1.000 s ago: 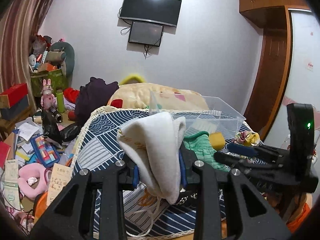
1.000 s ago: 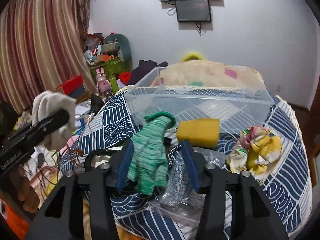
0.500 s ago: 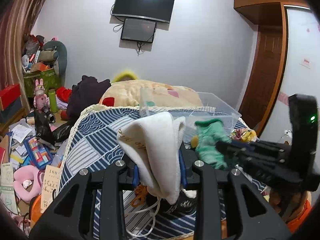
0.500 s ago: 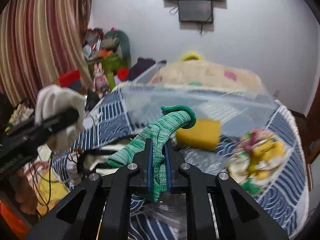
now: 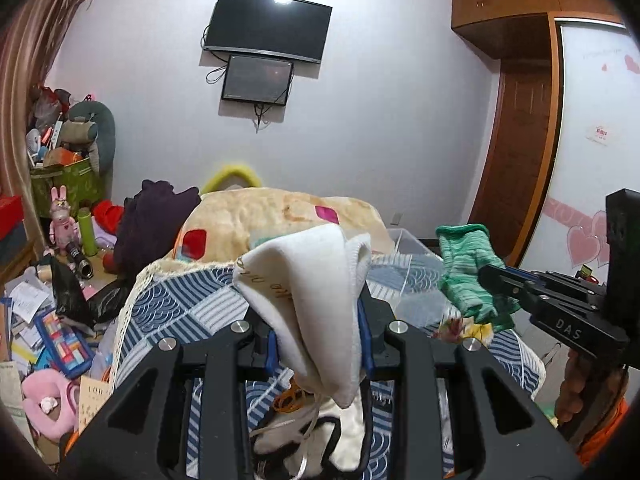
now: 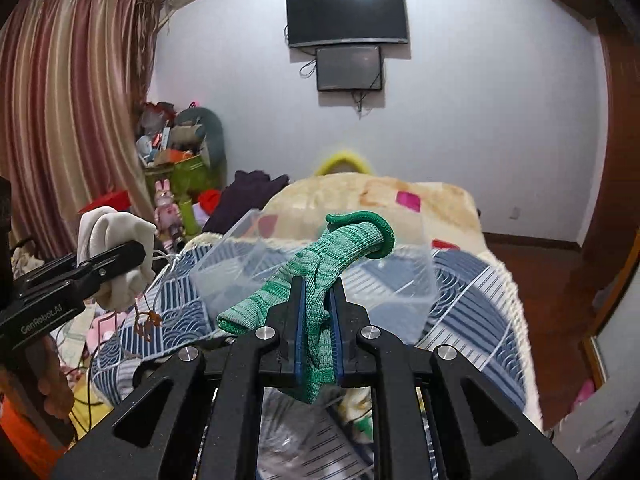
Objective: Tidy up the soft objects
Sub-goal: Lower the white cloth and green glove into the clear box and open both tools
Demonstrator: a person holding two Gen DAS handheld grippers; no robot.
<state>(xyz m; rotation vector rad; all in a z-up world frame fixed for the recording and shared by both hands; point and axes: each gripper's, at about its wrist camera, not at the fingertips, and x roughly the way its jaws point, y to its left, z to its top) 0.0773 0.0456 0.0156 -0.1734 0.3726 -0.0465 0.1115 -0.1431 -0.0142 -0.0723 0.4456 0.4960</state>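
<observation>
Your left gripper (image 5: 318, 344) sits at the bottom centre of the left wrist view, its jaws closed on a white cloth (image 5: 312, 296) that bunches up above the blue pads and hangs down below them. In the right wrist view the same cloth (image 6: 116, 256) shows at the left edge, pinched in that gripper (image 6: 120, 258).

Your right gripper (image 6: 316, 332) holds a green knitted glove (image 6: 320, 280) in the lower middle of its own view; the jaws are nearly together, squeezing the fabric, with the rolled cuff arching up to the right and a finger end drooping to the left. In the left wrist view the glove (image 5: 468, 276) appears at the right, clamped in the black tool (image 5: 500, 280).

Behind the glove stands a clear plastic bin (image 6: 416, 280) on the patterned blue bedspread (image 6: 472, 292). You can see through its walls, but what lies inside cannot be made out here. In the left wrist view only its far rim (image 5: 408, 240) shows, right of the cloth.

At the upper left of the right wrist view a green box (image 6: 192, 172) on the floor is heaped with mixed clutter.
</observation>
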